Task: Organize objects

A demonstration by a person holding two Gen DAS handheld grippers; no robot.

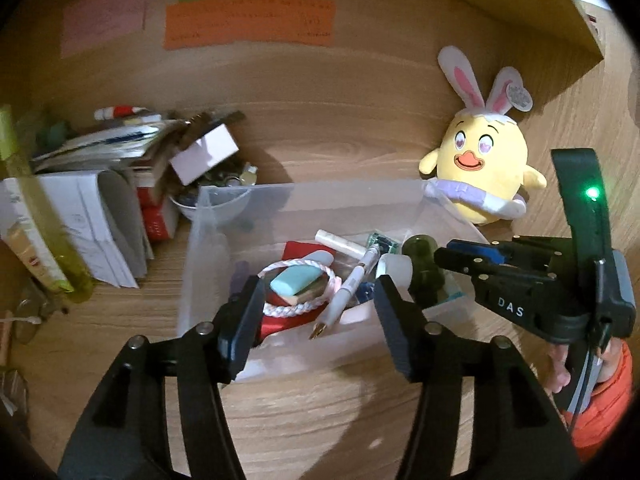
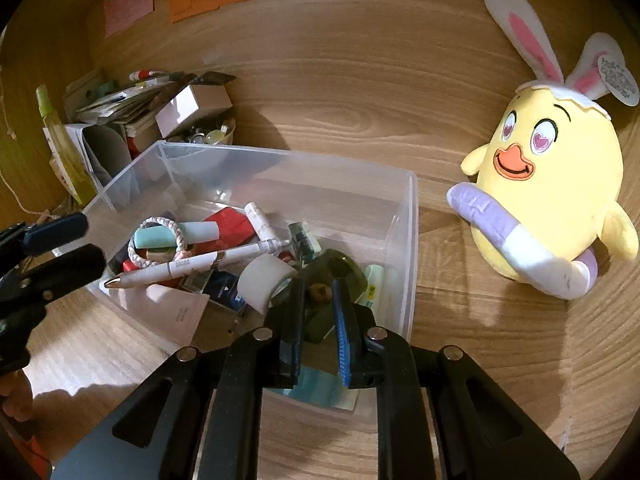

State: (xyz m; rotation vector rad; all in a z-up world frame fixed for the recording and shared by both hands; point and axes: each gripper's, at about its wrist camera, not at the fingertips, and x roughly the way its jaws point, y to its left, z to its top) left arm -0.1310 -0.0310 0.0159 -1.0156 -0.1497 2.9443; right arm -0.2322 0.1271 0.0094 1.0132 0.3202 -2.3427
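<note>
A clear plastic bin (image 1: 320,194) (image 2: 288,156) stands on the wooden desk and holds small items: a white pen (image 1: 352,288) (image 2: 192,266), a white rope bracelet (image 1: 288,310) around a teal eraser (image 1: 296,285), a white tape roll (image 2: 264,280) and a red card. My left gripper (image 1: 318,312) (image 2: 94,240) hovers over the bin's near-left side, open, with nothing between its pads. My right gripper (image 2: 320,300) (image 1: 442,257) reaches into the bin's right end, shut on a dark green bottle (image 2: 344,270) (image 1: 424,264).
A yellow chick plush with bunny ears (image 1: 480,168) (image 2: 552,184) sits right of the bin. Left of it is a pile of books, a small box (image 1: 204,152) and a bowl of odds and ends. A green spray bottle (image 2: 60,140) stands at the far left.
</note>
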